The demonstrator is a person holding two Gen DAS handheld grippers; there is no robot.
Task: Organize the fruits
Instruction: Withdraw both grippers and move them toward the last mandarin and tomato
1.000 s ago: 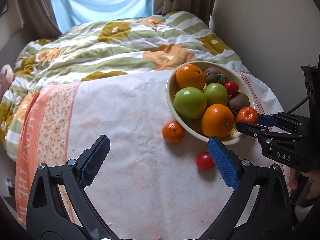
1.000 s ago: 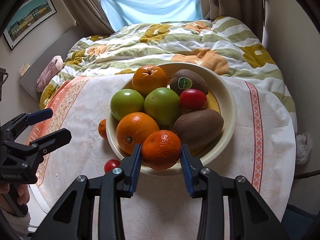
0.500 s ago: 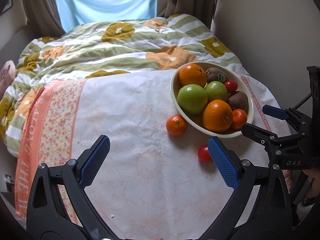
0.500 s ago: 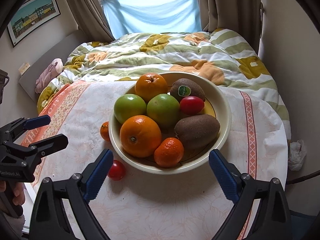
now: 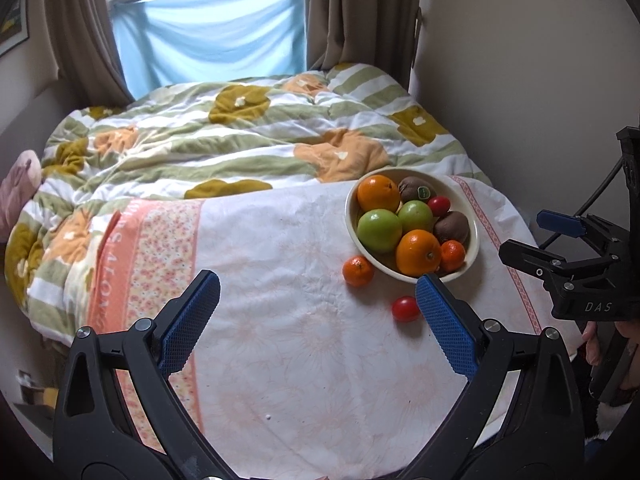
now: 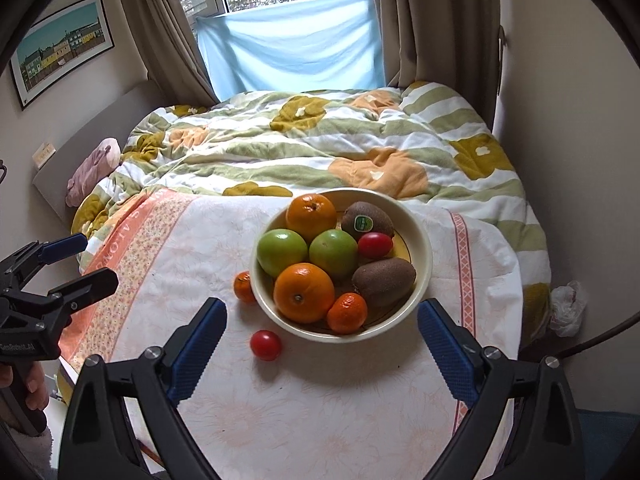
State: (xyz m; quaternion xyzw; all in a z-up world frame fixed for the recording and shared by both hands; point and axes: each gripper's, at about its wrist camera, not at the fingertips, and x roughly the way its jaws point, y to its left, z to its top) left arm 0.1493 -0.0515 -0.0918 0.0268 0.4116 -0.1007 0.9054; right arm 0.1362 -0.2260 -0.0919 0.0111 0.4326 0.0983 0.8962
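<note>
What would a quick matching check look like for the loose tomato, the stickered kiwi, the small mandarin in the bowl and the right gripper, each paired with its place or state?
Column 1:
1. loose tomato
2. stickered kiwi
3. small mandarin in the bowl
4. right gripper

Column 2:
A. at the far side of the bowl, beside an orange
B. open, holding nothing
C. on the cloth, outside the bowl, near its front rim
D. at the near edge inside the bowl, against the big orange

Pairs: 1-C, 2-A, 3-D, 4-B
</note>
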